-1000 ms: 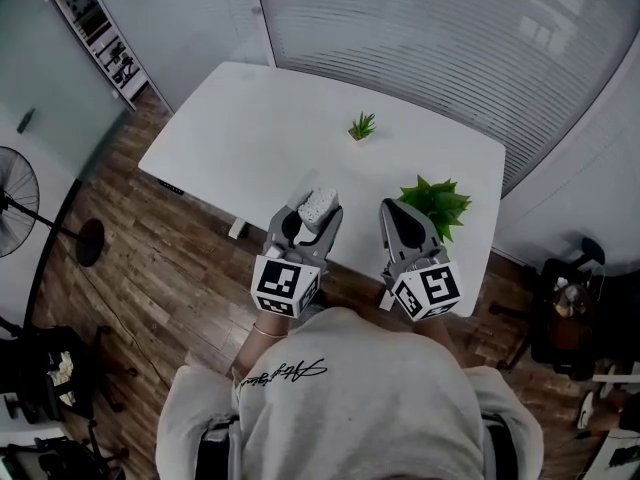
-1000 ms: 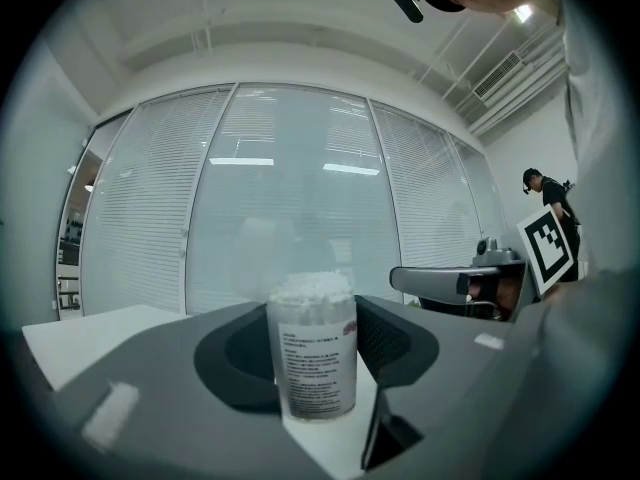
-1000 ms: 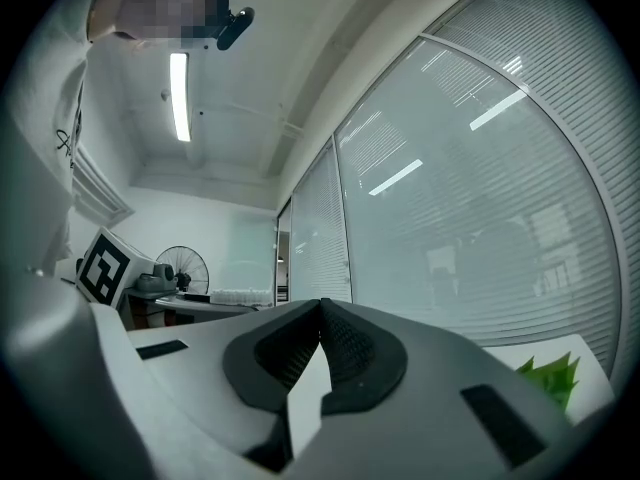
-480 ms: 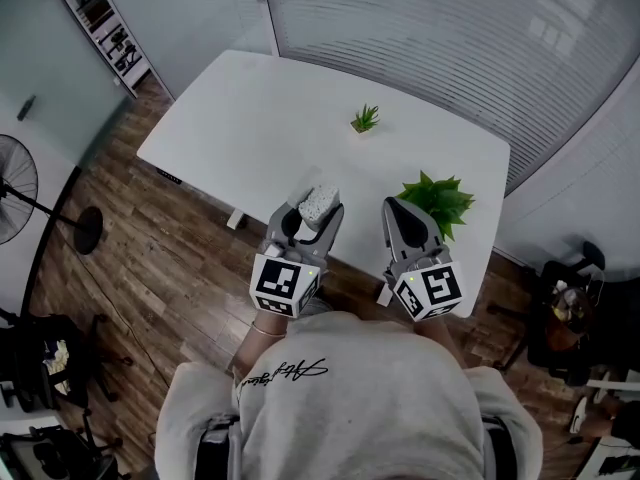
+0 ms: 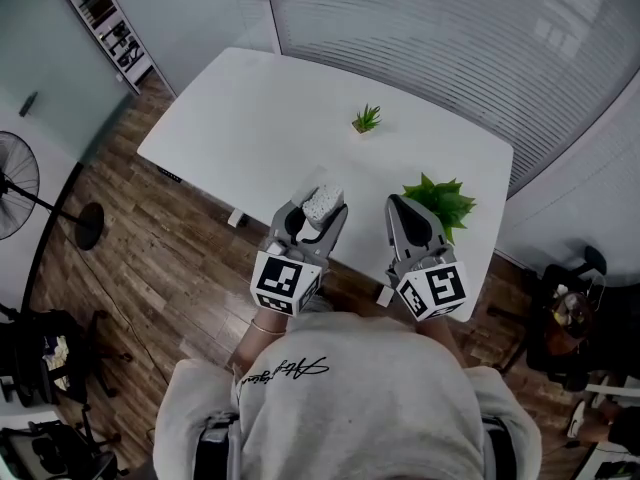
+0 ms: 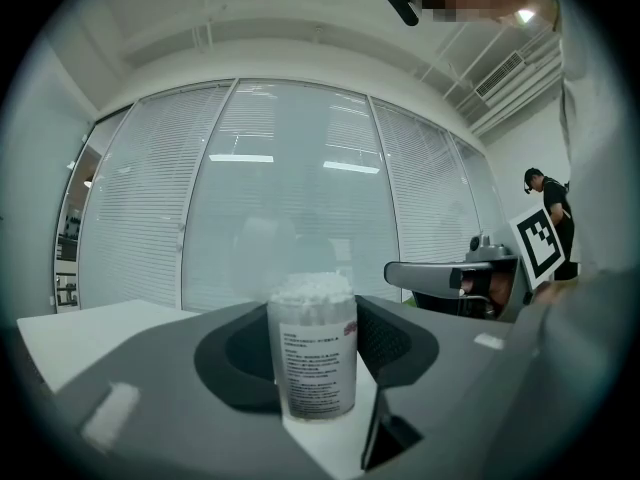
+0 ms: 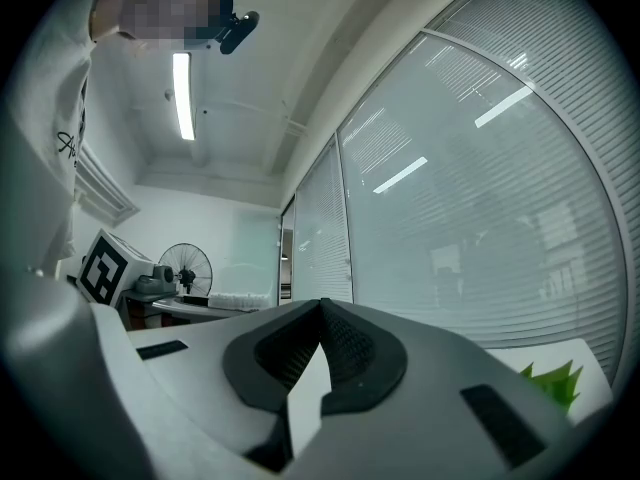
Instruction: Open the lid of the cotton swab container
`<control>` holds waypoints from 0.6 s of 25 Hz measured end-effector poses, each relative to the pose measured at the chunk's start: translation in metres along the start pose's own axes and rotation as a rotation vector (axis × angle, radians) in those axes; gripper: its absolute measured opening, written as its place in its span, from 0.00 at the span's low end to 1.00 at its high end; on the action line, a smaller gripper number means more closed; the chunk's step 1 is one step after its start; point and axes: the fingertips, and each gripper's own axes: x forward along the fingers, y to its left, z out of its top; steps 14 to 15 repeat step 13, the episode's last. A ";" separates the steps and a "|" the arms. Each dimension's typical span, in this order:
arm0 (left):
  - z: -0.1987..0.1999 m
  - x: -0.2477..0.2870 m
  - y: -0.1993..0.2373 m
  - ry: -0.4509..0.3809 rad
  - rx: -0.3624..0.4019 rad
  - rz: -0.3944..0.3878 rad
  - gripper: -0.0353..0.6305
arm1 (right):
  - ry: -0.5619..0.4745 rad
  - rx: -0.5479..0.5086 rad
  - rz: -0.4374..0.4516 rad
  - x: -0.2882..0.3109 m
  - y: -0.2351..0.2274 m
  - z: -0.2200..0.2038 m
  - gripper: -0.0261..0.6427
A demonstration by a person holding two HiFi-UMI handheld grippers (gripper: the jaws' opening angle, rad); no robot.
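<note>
Over the near edge of the desk (image 5: 260, 118), the left gripper (image 5: 320, 211) clamps the cotton swab container (image 6: 312, 348) upright by its body, seemingly to steady it, while the right gripper (image 5: 400, 204) hovers just beside it, closed and empty.

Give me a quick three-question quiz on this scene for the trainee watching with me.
1. True or false: the right tongs are shut on the clear plastic cotton swab container with a white label.
2. What stands upright between the jaws of the left tongs? A) a white cup B) the cotton swab container C) nothing
3. On the white table, which is nearer the right tongs: the small green plant or the larger green plant?
Key: 1 false, the right tongs are shut and empty; 2 B; 3 the larger green plant.
</note>
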 end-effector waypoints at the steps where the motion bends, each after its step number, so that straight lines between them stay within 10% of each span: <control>1: 0.000 0.001 0.000 -0.001 0.003 -0.003 0.36 | 0.000 0.002 -0.001 0.000 -0.001 0.000 0.04; 15: -0.006 0.002 0.007 0.005 -0.005 -0.020 0.36 | 0.004 -0.005 -0.001 0.005 0.001 -0.002 0.04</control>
